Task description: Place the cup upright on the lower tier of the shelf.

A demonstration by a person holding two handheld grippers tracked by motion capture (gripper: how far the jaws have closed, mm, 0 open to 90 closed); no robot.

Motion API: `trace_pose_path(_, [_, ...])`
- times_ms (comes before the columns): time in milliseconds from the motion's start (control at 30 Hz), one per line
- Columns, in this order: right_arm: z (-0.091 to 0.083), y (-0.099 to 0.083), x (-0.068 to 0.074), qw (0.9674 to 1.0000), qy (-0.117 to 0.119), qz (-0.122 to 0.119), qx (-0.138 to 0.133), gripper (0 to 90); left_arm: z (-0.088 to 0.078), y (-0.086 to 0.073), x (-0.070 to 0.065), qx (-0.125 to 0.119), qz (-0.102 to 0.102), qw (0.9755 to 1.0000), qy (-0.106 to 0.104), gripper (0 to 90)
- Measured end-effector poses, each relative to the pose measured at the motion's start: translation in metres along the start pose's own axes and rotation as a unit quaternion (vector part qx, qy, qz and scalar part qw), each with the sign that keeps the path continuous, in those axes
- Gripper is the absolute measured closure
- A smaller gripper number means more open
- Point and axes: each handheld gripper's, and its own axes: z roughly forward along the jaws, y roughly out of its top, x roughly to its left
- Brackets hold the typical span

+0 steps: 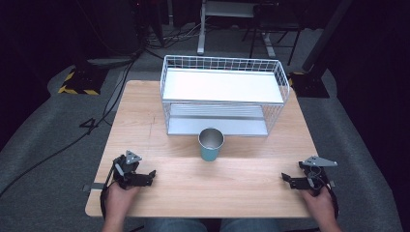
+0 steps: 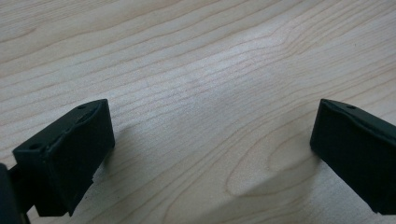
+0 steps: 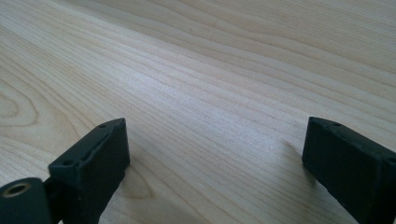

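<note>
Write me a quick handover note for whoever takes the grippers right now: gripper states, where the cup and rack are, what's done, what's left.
Left gripper: open, empty, resting low at the near left of the wooden table, jaws pointing inward.
Right gripper: open, empty, near right of the table, jaws pointing inward.
Metal cup: upright, mouth up, standing on the table just in front of the white wire rack, about midway between the grippers and apart from both.
Rack: two shelves, both bare.
Done: nothing yet; the cup is untouched.
Left: probably grasp the cup and set it on a rack shelf; either gripper looks equally placed.
</note>
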Motion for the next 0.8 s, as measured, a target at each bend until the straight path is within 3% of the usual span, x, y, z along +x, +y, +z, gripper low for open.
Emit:
trace_pose_path(133, [0.000, 0.000, 0.000, 1.0000, 0.000, 0.000, 0.000, 7.5, -0.002, 0.001, -0.001, 0.002, 0.000, 1.0000, 0.006, 6.6])
trace_pose_path(233, [0.000, 0.000, 0.000, 1.0000, -0.001, 0.000, -0.001, 7.5, -0.009, 0.006, -0.003, -0.006, 0.013, 0.9998, 0.017, 6.4])
trace_pose_path(367, [0.000, 0.000, 0.000, 1.0000, 0.000, 0.000, 0.000, 7.5, -0.018, 0.012, -0.007, -0.034, 0.002, 0.9994, -0.002, 5.2])
trace_pose_path(533, [0.000, 0.000, 0.000, 1.0000, 0.000, 0.000, 0.000, 7.5, -0.024, 0.021, -0.017, -0.060, 0.008, 0.9979, -0.023, 4.0])
trace_pose_path(800, [0.000, 0.000, 0.000, 1.0000, 0.000, 0.000, 0.000, 7.5, -0.025, 0.035, -0.036, -0.109, 0.026, 0.9923, -0.053, 0.1])
